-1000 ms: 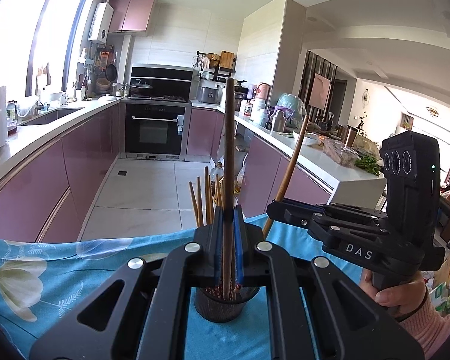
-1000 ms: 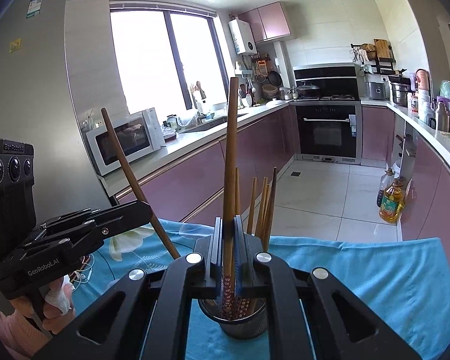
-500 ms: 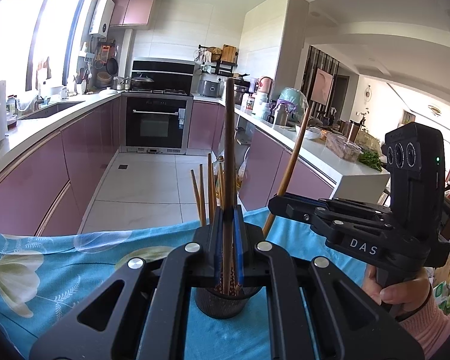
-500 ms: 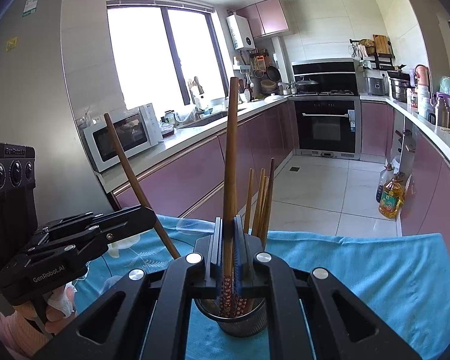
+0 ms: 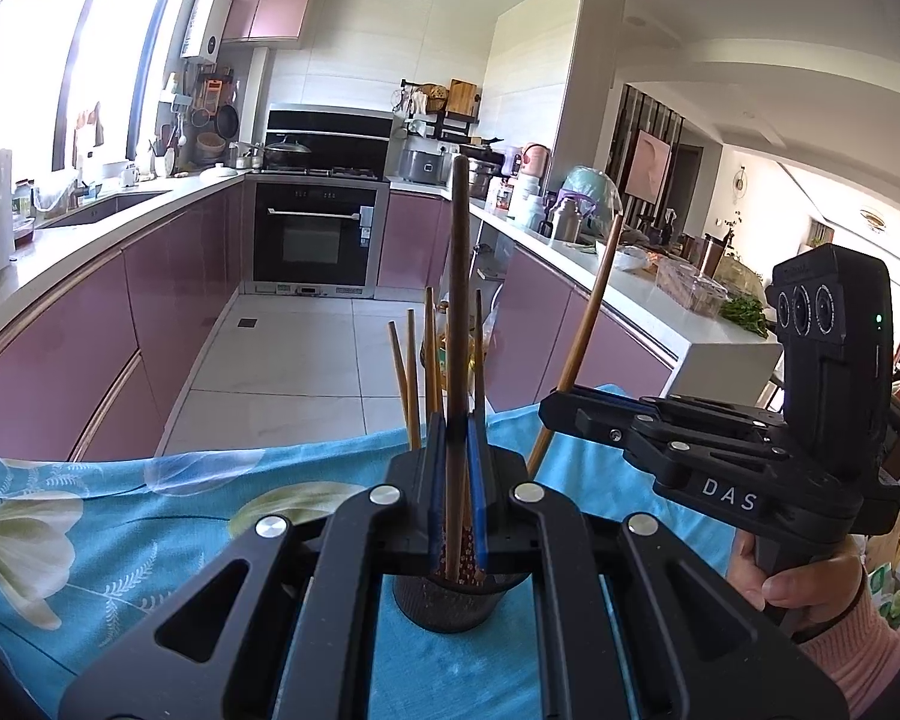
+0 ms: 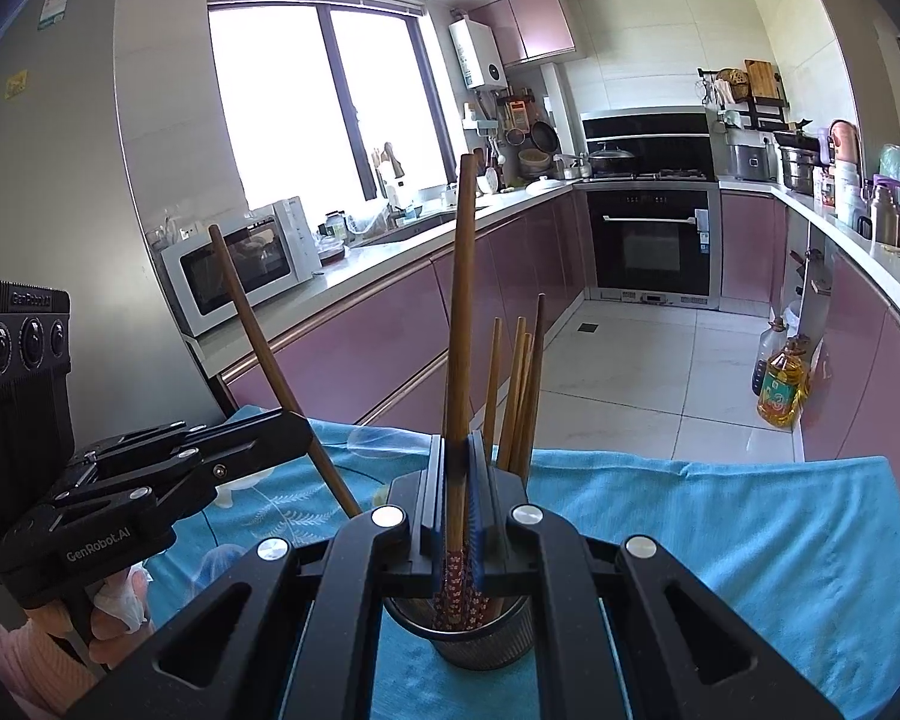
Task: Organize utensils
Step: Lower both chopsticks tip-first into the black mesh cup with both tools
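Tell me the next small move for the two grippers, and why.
Probably lower both a little, then open. The left gripper and the right gripper each clamp one chopstick upright, its patterned tip already at the holder mouth, where other chopsticks stand.

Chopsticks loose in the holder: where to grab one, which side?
Probably the upper shaft: the chopsticks stand near upright, lower ends sunk in the holder, tops splayed free. Come from the right in the right wrist view, jaws level.
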### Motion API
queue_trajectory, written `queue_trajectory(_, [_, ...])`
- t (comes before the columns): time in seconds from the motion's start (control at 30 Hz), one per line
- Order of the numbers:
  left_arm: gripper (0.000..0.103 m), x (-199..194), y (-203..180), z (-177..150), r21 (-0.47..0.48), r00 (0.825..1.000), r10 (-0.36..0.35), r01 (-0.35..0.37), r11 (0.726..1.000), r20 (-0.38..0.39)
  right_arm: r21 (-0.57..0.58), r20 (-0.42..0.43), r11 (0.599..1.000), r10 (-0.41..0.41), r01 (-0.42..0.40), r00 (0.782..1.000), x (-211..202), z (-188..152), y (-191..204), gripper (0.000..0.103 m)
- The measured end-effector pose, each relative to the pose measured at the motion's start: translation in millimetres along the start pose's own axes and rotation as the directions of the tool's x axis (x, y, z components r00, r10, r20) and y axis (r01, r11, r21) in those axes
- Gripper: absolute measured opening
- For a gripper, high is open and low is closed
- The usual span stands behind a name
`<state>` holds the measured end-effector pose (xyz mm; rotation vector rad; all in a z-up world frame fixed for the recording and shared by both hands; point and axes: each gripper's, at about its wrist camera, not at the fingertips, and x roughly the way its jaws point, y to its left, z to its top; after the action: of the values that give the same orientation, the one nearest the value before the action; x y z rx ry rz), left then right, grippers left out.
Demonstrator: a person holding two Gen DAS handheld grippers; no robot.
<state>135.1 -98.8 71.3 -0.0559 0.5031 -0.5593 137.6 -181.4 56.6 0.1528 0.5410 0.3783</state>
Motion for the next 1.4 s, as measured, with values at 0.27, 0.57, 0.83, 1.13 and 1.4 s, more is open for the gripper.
queue_trajectory(0.27, [0.008,10,2,-3,0.0,1.0,0.002,-0.002,1.0,-0.023,0.004,-0.021,1.0,0.002,-0.001,1.0,6,-5,-2,0.006])
queue_trajectory(0.57, [0.008,19,10,-7,0.0,0.999,0.004,-0.004,1.0,-0.041,0.01,-0.039,1.0,0.003,-0.003,0.999,12,-9,-1,0.006])
queue_trajectory(0.83, [0.008,26,14,-9,0.004,0.998,0.009,-0.008,1.0,-0.057,0.015,-0.052,1.0,0.003,-0.002,0.999,16,-12,0,0.006])
queue_trajectory(1.13, [0.008,34,17,-14,0.004,0.997,0.01,-0.01,1.0,-0.077,0.015,-0.068,1.0,0.003,-0.002,0.998,21,-14,1,0.006])
queue_trajectory(1.4, [0.008,44,20,-17,0.006,0.995,0.01,-0.01,1.0,-0.098,0.015,-0.083,1.0,0.002,0.0,0.997,26,-17,-1,0.006])
